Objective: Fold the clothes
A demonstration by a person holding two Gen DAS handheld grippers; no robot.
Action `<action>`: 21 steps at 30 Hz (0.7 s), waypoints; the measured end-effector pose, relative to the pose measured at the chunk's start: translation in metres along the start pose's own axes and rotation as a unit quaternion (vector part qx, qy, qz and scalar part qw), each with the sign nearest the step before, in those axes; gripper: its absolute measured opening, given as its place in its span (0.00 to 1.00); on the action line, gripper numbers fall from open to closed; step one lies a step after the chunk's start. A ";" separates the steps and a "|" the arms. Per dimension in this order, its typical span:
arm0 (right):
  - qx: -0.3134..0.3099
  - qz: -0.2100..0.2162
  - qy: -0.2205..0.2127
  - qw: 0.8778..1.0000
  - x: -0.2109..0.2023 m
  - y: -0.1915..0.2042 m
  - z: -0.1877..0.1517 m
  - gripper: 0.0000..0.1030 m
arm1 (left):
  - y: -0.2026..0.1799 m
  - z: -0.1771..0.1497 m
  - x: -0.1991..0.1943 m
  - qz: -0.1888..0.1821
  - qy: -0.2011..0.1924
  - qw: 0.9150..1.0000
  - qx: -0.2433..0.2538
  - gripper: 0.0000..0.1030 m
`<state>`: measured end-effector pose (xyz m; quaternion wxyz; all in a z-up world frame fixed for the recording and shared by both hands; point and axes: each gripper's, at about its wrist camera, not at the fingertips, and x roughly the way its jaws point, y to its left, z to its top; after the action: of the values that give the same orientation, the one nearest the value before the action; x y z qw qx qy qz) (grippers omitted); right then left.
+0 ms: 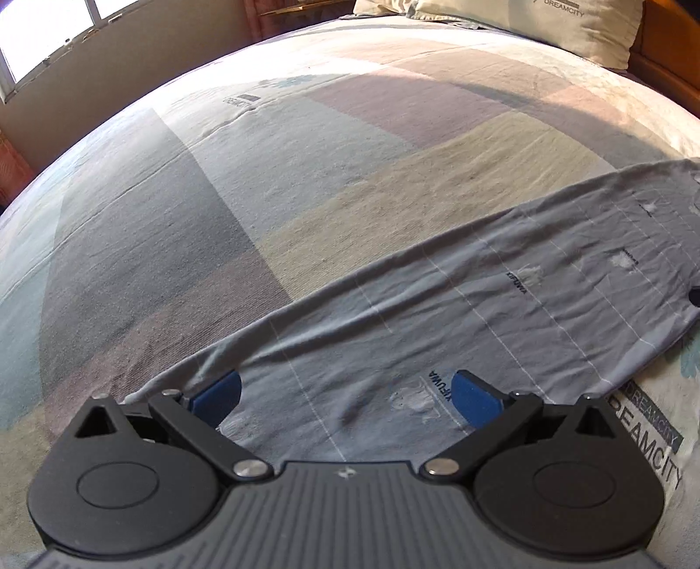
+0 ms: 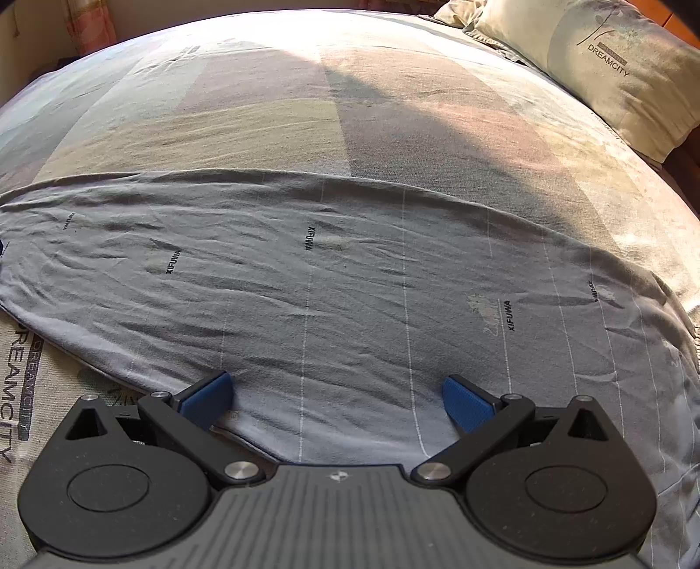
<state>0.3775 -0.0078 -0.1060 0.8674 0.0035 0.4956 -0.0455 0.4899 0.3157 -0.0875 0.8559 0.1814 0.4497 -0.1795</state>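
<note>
A grey garment (image 1: 481,306) with thin white lines and small "XIFUWA" prints lies spread flat and wrinkled on the bed. In the right wrist view the same grey garment (image 2: 332,271) stretches from the left edge to the right. My left gripper (image 1: 345,394) is open low over the garment's near left end, its blue pads (image 1: 470,400) wide apart with only cloth lying beneath them. My right gripper (image 2: 334,400) is open too, hovering above the garment's near edge, nothing between its blue pads (image 2: 463,405).
The bed sheet (image 1: 262,184) is patterned in grey, beige and pink blocks with "DREAMCITY" print. A matching pillow (image 2: 603,65) lies at the head of the bed, far right. A window (image 1: 48,35) and wall stand beyond the bed's far left side.
</note>
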 end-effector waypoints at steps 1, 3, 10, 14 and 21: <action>0.000 0.000 0.004 1.000 0.000 0.000 0.001 1.00 | 0.001 -0.002 0.001 0.001 0.003 1.000 -0.008 0.99; 0.000 0.002 0.010 1.000 0.001 -0.001 0.003 1.00 | 0.007 -0.007 0.003 0.004 0.016 0.999 -0.034 0.99; 0.001 0.001 0.001 1.000 0.000 -0.001 -0.001 1.00 | 0.013 -0.010 -0.028 0.048 0.020 0.998 -0.026 0.99; 0.001 0.002 -0.004 1.000 0.000 -0.002 -0.001 1.00 | -0.006 0.000 -0.048 0.043 0.016 0.999 -0.016 0.99; 0.025 0.071 0.006 0.997 -0.012 -0.022 0.011 1.00 | -0.055 0.016 -0.082 0.025 0.007 1.000 -0.014 0.99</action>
<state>0.3791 -0.0295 -0.0897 0.8651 0.0607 0.4979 0.0039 0.4318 0.2727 -0.0191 0.8595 0.1816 0.4536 -0.1500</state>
